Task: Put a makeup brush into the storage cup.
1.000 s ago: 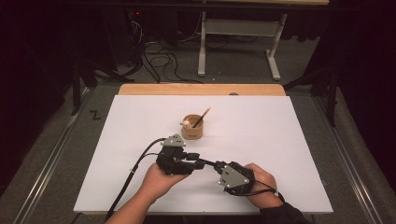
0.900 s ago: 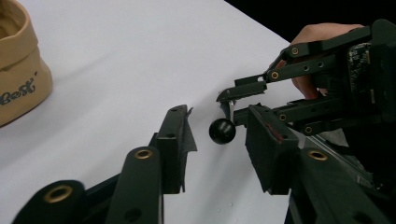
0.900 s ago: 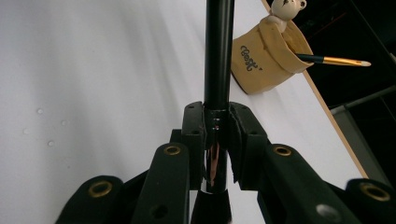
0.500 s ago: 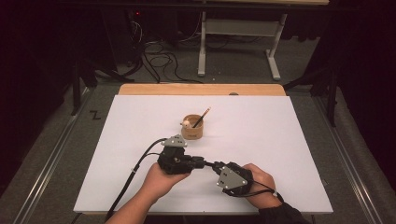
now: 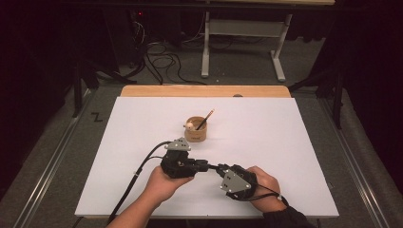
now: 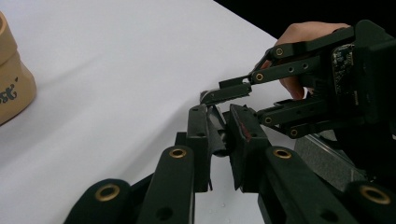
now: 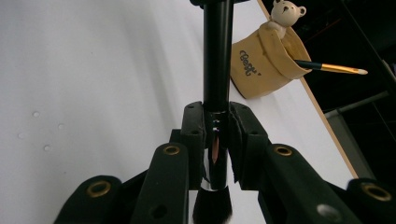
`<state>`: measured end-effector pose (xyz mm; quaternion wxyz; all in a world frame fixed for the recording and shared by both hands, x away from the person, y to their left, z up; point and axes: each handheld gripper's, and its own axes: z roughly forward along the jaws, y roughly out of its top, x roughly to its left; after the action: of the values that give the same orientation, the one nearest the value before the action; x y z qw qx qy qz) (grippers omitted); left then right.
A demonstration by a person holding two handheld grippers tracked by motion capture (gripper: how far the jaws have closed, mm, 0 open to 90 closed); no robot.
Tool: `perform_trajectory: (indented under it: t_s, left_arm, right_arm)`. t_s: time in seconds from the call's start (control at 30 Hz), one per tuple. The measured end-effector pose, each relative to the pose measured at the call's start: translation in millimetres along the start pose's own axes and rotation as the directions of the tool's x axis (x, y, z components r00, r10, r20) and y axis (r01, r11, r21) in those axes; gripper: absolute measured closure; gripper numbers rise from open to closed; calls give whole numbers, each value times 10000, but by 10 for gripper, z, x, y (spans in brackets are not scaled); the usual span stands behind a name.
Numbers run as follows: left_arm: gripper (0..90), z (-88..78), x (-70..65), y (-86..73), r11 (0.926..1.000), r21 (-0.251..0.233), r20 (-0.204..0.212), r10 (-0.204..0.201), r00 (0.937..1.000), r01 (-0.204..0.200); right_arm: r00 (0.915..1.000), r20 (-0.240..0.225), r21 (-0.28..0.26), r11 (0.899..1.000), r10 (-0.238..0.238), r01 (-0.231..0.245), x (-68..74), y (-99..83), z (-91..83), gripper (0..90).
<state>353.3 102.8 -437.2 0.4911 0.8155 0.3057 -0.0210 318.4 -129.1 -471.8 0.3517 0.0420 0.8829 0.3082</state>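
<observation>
**Makeup brush held between two claws**

The brush [image 7: 215, 84] is a slim, stiff black rod with a shiny metal collar and dark soft bristles at one end. It looks light and smooth, so it may slip; the safest hold is on the handle or collar, not the hairs. It hangs above the near middle of the white tabletop [image 5: 294, 137]. The right claw [image 7: 215, 140] is clenched on the collar, and the left claw [image 6: 219, 140] grasps the handle's other end. Far behind stands a tan cup [image 5: 196, 129] with a small bear.

Glossy black brush handle [image 7: 215, 56]
</observation>
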Motion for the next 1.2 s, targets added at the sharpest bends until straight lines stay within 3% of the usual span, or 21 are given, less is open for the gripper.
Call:
perform_trajectory:
  t_s: [0.1,0.23,0.4,0.67,0.77,0.9,0.97,1.0,1.07,1.1,1.13,1.2]
  left_arm:
    - [796,4,-20,1,9999,-40,-128,123,9998,-123]
    - [796,-16,-12,12,9998,-216,-192,44,9998,-48]
    - [796,-43,-5,16,9995,-313,-322,40,9995,-50]
    - [795,-122,28,1,9975,-699,-699,70,9975,-119]
    - [795,-167,23,-18,9953,-920,-891,204,9958,-286]
    - [795,-240,2,-76,9875,-1490,-1221,336,9919,-518]
    - [795,-278,2,-118,9810,-1870,-1369,264,9902,-520]
    - [795,-298,3,-142,9773,-2045,-1478,247,9887,-550]
    - [795,-337,-3,-190,9681,-2436,-1624,195,9865,-592]
    - [795,-364,-9,-222,9603,-2723,-1693,139,9855,-603]
    - [795,-380,-12,-240,9558,-2868,-1758,143,9843,-651]
    - [794,-416,-21,-284,9437,-3234,-1909,66,9816,-692]
  right_arm:
    - [10000,23,-7,10000,-3,3,-4,-6,3,772]
    - [9994,165,28,9995,311,-311,3,-5,17,673]
    - [9992,220,-73,9994,337,-335,-24,-17,21,571]
    - [9899,154,-581,9885,1411,-1399,-91,-19,-33,502]
    - [9763,-24,-866,9726,2162,-2156,-135,-27,-64,502]
    - [9377,-507,-1456,9264,3436,-3473,-193,-32,-113,504]
    - [9054,-805,-1651,8902,4169,-4246,-209,-27,-137,505]
    - [8948,-948,-1793,8767,4363,-4464,-226,-28,-145,507]
    - [8608,-1193,-1938,8387,4948,-5090,-248,-30,-158,507]
    - [8498,-1303,-1964,8268,5108,-5271,-266,-37,-159,507]
    - [8267,-1505,-1985,8027,5421,-5624,-276,-41,-152,507]
    - [8007,-1746,-2022,7750,5731,-5988,-289,-54,-138,507]
